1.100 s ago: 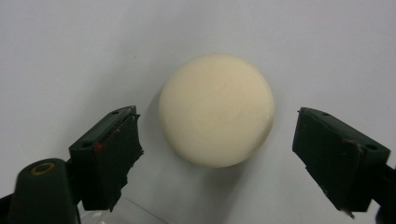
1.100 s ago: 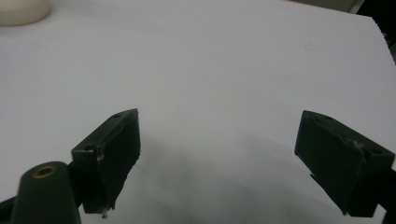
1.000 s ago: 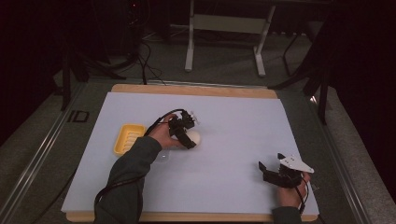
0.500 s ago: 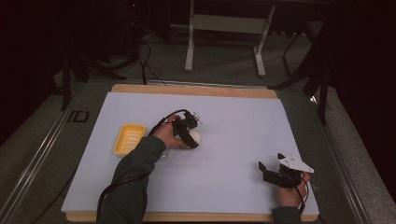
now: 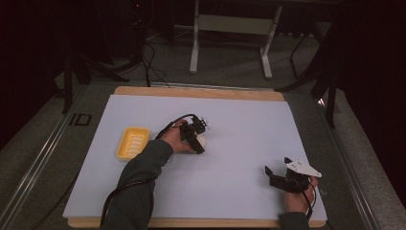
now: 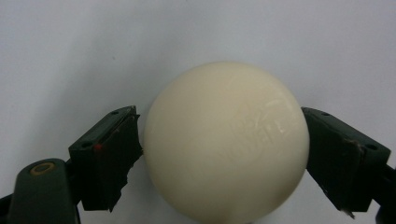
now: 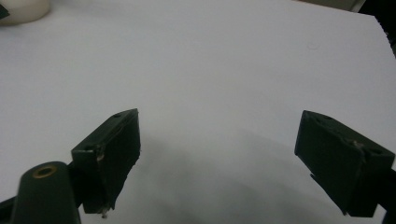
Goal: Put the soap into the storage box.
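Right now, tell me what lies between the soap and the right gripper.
Nothing but bare white mat. In the high view, the stretch from the soap to the right gripper holds no object.

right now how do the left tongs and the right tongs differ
The left tongs have a cream round soap bar between their jaws, both pads at its sides; the right tongs stand open with bare white mat between them. In the high view the left tongs sit mid-table beside the yellow soap dish, while the right tongs sit near the front right corner. Both have the same black jaws and are hand-held.
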Demonstrator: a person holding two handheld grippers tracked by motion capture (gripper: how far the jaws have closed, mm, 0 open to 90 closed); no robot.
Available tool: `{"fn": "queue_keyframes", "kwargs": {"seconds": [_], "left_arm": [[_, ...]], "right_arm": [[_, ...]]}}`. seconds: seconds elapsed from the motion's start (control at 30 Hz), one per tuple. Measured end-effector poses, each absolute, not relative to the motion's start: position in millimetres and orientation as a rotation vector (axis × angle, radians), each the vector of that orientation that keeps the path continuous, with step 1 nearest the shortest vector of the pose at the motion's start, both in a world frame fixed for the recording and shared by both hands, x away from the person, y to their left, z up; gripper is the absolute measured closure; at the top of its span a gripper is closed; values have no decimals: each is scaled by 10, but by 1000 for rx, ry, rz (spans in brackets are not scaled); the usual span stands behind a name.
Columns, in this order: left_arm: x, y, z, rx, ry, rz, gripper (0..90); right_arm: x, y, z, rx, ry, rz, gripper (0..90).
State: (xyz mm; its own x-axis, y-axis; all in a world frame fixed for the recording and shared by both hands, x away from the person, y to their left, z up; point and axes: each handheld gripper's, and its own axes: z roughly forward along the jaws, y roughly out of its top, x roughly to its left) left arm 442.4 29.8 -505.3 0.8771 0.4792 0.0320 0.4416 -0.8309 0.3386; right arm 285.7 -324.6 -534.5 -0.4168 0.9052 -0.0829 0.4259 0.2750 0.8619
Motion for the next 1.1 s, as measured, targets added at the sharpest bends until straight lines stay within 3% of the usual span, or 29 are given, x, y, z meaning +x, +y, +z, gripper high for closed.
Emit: {"fn": "queue_keyframes", "kwargs": {"seconds": [0.63, 1.1], "left_arm": [[4468, 199, -5062, 2785, 705, 107, 236], [4473, 155, -5046, 2828, 684, 91, 240]], "right_arm": [[2860, -3241, -5346, 1194, 1969, 1061, 142], [2862, -3239, -5346, 1195, 1972, 1059, 142]]}}
